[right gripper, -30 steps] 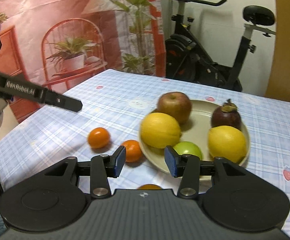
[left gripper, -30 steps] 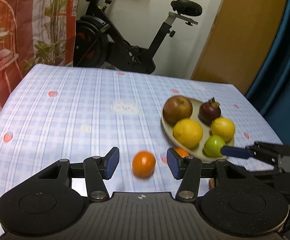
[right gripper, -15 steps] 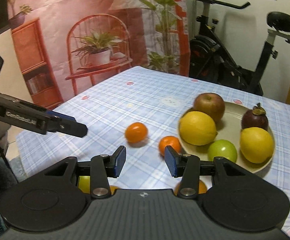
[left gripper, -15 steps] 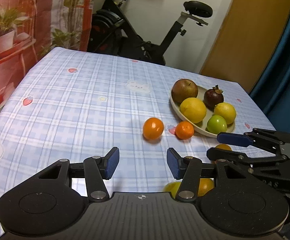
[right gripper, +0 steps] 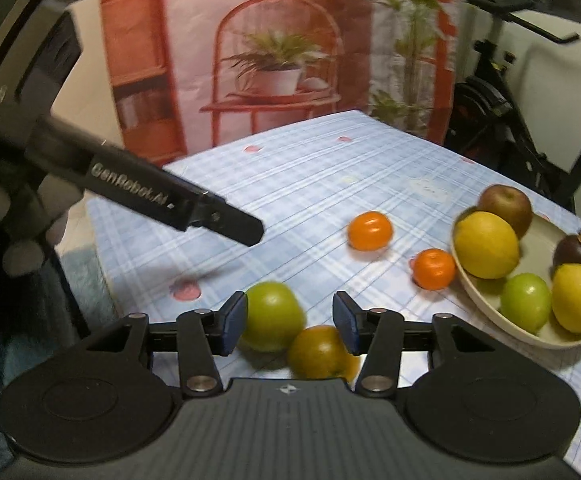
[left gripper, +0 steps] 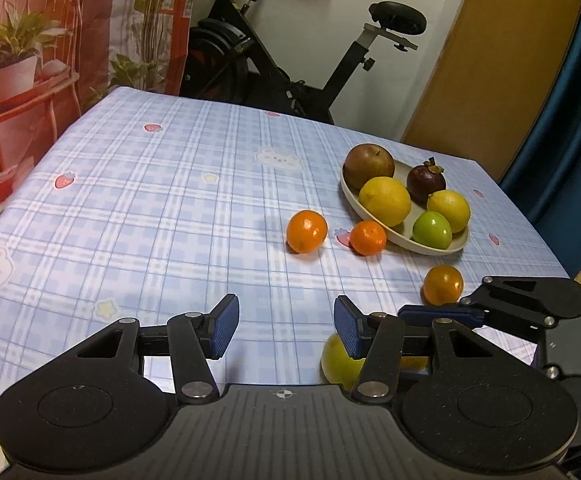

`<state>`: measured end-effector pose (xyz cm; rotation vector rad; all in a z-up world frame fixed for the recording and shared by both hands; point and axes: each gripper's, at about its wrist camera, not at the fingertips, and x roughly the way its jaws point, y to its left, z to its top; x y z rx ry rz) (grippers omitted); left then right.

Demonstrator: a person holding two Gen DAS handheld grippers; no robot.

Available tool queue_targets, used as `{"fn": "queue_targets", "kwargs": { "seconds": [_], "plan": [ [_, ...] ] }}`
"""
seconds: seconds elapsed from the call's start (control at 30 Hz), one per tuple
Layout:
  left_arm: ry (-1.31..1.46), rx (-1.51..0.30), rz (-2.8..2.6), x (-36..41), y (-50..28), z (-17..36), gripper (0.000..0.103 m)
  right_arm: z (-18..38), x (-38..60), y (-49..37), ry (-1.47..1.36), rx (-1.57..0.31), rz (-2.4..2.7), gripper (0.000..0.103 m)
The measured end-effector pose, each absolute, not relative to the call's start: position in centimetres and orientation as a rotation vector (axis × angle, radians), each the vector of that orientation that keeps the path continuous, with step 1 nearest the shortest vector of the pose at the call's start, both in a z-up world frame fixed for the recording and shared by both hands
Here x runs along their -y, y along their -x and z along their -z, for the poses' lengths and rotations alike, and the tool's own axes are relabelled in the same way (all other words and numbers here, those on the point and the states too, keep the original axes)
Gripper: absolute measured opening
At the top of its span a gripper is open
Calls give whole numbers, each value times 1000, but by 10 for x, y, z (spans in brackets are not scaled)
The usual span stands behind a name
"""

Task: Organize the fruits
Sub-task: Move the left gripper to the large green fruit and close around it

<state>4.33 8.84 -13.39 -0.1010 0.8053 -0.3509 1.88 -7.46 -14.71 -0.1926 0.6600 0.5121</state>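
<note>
1. Sitting on the blue checked tablecloth (left gripper: 162, 208) is a pale plate (left gripper: 430, 245) full of fruit.
2. On the plate are a brown apple (left gripper: 368, 165), a big yellow fruit (left gripper: 384, 201), a dark purple fruit (left gripper: 425, 181), a small yellow lemon (left gripper: 449, 210) and a green fruit (left gripper: 431, 230).
3. Two small oranges lie on the cloth beside the plate: the left orange (left gripper: 306, 231) a little apart, and the near orange (left gripper: 367, 237) just next to the rim.
4. A third orange (left gripper: 443, 284) lies closer to the front edge.
5. The left gripper (left gripper: 286, 326) is open, with nothing between its blue pads (left gripper: 223, 330).
6. The right gripper (right gripper: 289, 326) has just been opening its jaws. It hangs over a green apple (right gripper: 272, 316) and a blurry orange fruit (right gripper: 318, 354), which lie close together. Its pads grip neither one.
7. An exercise bike (left gripper: 290, 52) stands behind the table.
</note>
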Motion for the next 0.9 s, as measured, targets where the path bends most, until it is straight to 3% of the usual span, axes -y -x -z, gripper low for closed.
{"fn": "queue_targets", "kwargs": {
  "seconds": [0.73,0.8,0.9],
  "plan": [
    [175,-853,467,-83,-47,145,56,171,46,-50,399,-726,-612,49],
    [176,-867,487,-80,-48,147,63,172,48,-52,397,-727,-606,49],
    [161,-884,514,-73,-49,151,64,173,49,-52,393,-731,-599,49]
  ]
}}
